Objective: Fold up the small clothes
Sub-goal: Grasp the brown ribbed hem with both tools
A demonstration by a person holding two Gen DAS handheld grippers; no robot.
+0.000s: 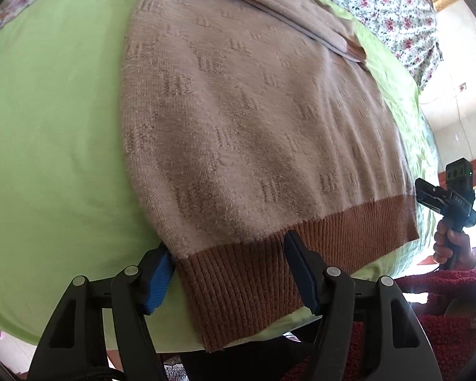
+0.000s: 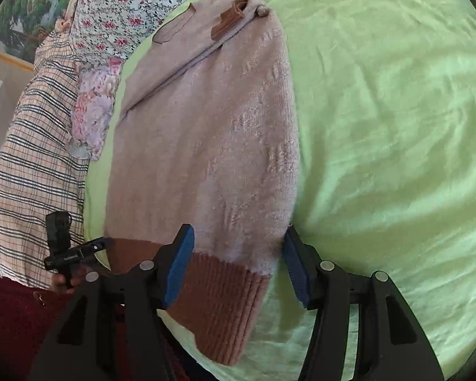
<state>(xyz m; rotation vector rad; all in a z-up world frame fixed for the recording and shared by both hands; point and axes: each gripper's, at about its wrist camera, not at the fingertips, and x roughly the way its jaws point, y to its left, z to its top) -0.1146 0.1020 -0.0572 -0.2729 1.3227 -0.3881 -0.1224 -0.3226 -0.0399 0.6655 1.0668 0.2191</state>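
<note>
Both open grippers astride sweater [image 1: 254, 120] hem.

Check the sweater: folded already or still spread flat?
Partly folded. The sweater lies lengthwise on the green sheet with a sleeve laid across its upper body; the brown hem end is not yet folded up.

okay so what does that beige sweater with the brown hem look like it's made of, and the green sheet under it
The beige sweater looks like a soft, slightly fuzzy knit, wool or acrylic: visible stitch rows and a woven-in block pattern. Its brown hem band is ribbed knit. The green sheet looks like thin, matte woven cotton, showing fine creases.
</note>
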